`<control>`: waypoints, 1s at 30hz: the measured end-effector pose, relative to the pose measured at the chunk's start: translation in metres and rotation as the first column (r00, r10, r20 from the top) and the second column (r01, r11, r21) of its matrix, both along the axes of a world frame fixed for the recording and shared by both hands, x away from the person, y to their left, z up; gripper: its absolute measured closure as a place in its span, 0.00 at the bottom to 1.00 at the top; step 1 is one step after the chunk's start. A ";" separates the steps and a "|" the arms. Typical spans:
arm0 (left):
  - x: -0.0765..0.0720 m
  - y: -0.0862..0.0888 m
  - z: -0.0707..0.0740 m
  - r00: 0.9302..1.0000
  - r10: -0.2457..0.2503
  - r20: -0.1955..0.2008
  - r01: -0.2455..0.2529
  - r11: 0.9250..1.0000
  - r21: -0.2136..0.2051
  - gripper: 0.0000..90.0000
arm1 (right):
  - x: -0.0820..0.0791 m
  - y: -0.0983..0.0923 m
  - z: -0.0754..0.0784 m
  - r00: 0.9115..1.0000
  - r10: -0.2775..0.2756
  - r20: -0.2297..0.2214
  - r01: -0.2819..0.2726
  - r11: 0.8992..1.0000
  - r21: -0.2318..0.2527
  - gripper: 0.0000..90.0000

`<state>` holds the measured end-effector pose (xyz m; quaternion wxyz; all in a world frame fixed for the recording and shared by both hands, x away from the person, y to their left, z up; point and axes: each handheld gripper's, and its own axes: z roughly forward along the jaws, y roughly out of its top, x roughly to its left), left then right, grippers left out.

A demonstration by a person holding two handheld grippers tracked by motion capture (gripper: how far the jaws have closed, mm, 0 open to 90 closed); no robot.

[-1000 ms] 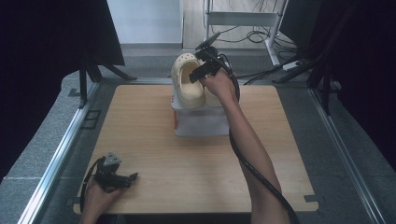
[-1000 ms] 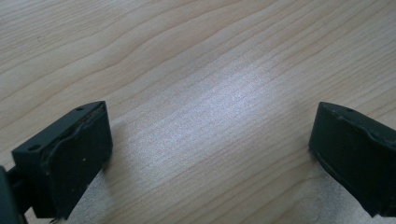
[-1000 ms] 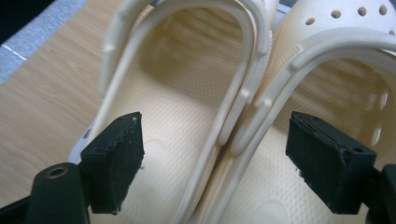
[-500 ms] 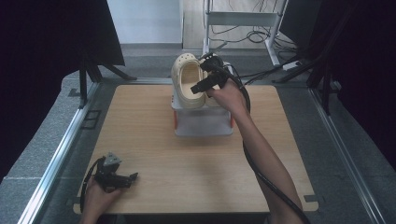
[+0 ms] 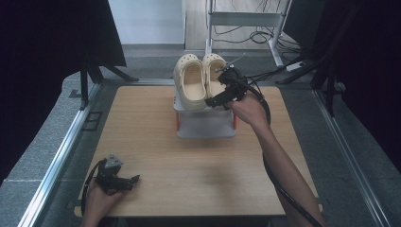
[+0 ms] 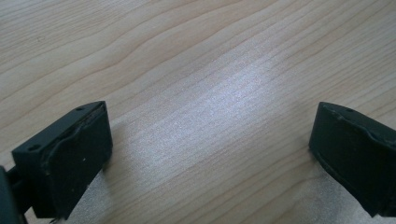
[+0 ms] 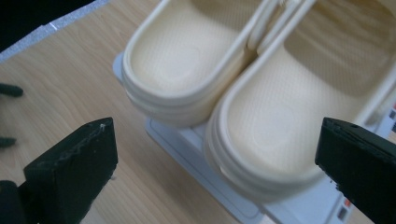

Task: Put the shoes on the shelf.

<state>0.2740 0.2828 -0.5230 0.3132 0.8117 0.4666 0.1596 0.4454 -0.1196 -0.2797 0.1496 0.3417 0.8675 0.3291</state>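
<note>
- Two cream clogs sit side by side on a small white rack [image 5: 206, 124] toward the far middle of the tabletop [image 5: 142, 142], toes pointing away from the person and heels at the near edge of the rack.
- The left clog [image 5: 193, 85] and the right clog [image 5: 213, 78] touch along their inner sides; in the right hand-held gripper view their heel ends slightly overhang the white shelf.
- The right hand-held gripper [image 5: 218, 100] hovers just at the heel of the right clog, held by the person's right hand [image 5: 248, 109]; its jaws have just been opening and stand wide, with nothing pressed between them.
- In its own view, the right hand-held gripper [image 7: 217, 172] frames both heels from above, one black jaw over the bare wood and the other over the rack's edge, neither touching a clog.
- The left hand-held gripper [image 5: 128, 179] rests at the near left corner of the tabletop in the person's left hand [image 5: 99, 201], well apart from the rack.
- Its jaws are spread wide in the left hand-held gripper view [image 6: 210, 154], with bare wood grain between them.
- A black cable [image 5: 279, 189] trails from the right hand-held gripper along the forearm.
</note>
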 end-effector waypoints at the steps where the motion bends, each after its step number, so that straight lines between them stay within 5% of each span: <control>1: 0.000 0.000 0.000 1.000 0.000 0.000 0.000 1.000 0.000 0.00 | -0.002 -0.004 -0.001 1.000 0.004 0.003 -0.004 1.000 -0.003 0.00; 17: 0.000 -0.001 0.000 1.000 0.009 0.002 -0.009 1.000 -0.002 0.00 | -0.044 -0.062 -0.008 0.999 0.007 0.034 -0.006 1.000 -0.018 0.00; 30: 0.000 -0.002 0.000 1.000 0.014 0.001 -0.014 1.000 0.000 0.00 | -0.082 -0.112 -0.023 0.998 -0.016 0.054 0.014 0.999 0.030 0.00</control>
